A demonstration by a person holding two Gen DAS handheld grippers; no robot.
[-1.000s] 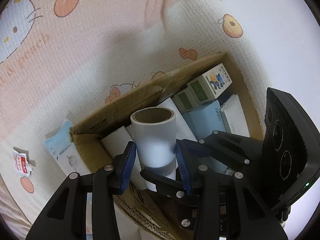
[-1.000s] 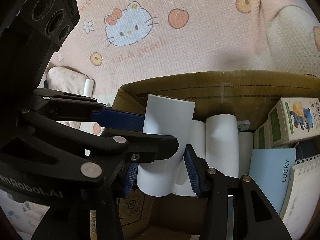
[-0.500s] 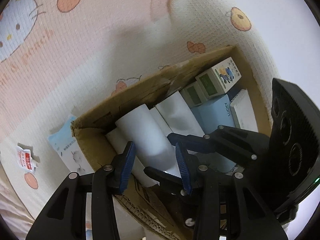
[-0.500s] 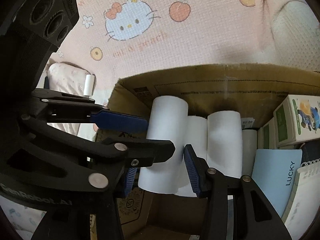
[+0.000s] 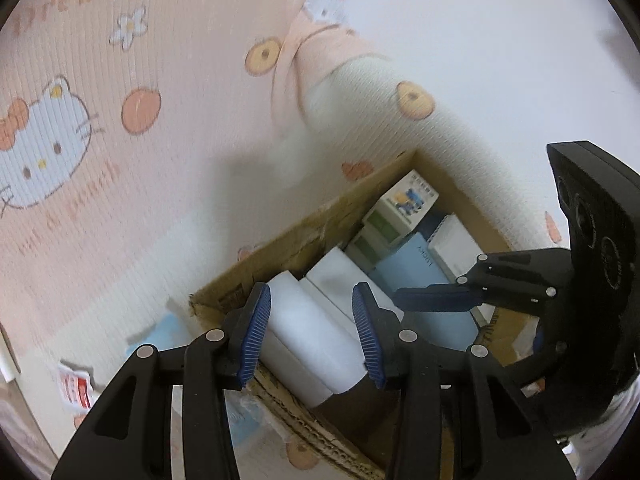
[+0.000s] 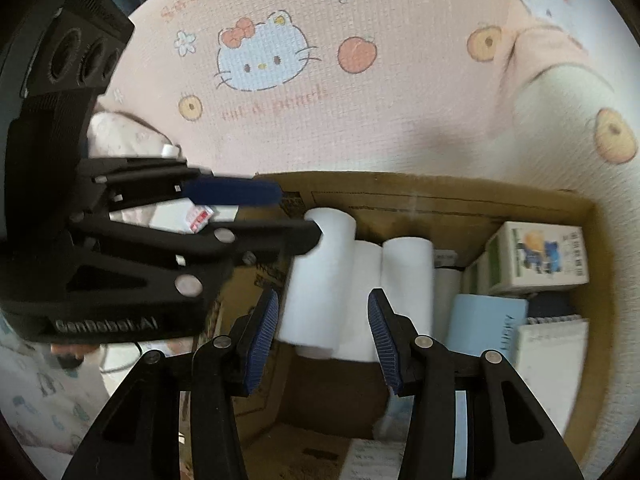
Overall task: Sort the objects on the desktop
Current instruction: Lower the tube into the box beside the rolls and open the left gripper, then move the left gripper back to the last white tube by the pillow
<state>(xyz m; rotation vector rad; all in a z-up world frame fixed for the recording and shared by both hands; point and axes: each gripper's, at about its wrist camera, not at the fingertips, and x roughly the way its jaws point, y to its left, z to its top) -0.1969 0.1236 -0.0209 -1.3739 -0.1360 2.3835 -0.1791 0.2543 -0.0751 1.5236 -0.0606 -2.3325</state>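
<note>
A white paper roll point(image 5: 312, 340) point(image 6: 320, 272) lies in the cardboard box point(image 5: 288, 248) point(image 6: 440, 200), leaning on two other white rolls point(image 6: 408, 280). My left gripper point(image 5: 310, 296) point(image 6: 298, 214) hovers above it. Its jaws are opening, and the roll shows between the pads without being pressed. In the right wrist view, the left gripper sits off the roll's upper left end. My right gripper point(image 6: 323, 298) hangs open over the rolls and holds nothing. One of its fingers point(image 5: 436, 300) reaches in from the right.
The box also holds cartoon-printed cartons point(image 6: 548, 256), a light blue notebook point(image 6: 484, 320) and a spiral notepad point(image 6: 552, 360) on its right side. It rests on a pink cat-print cloth point(image 6: 360, 120). A blue packet point(image 5: 160, 332) and a red-and-white sachet point(image 5: 74, 388) lie left of the box.
The roll, upright between the left pads a second ago, was tipped over and now lies in the box. Both grippers have lifted away from it, and the left jaws have widened.
</note>
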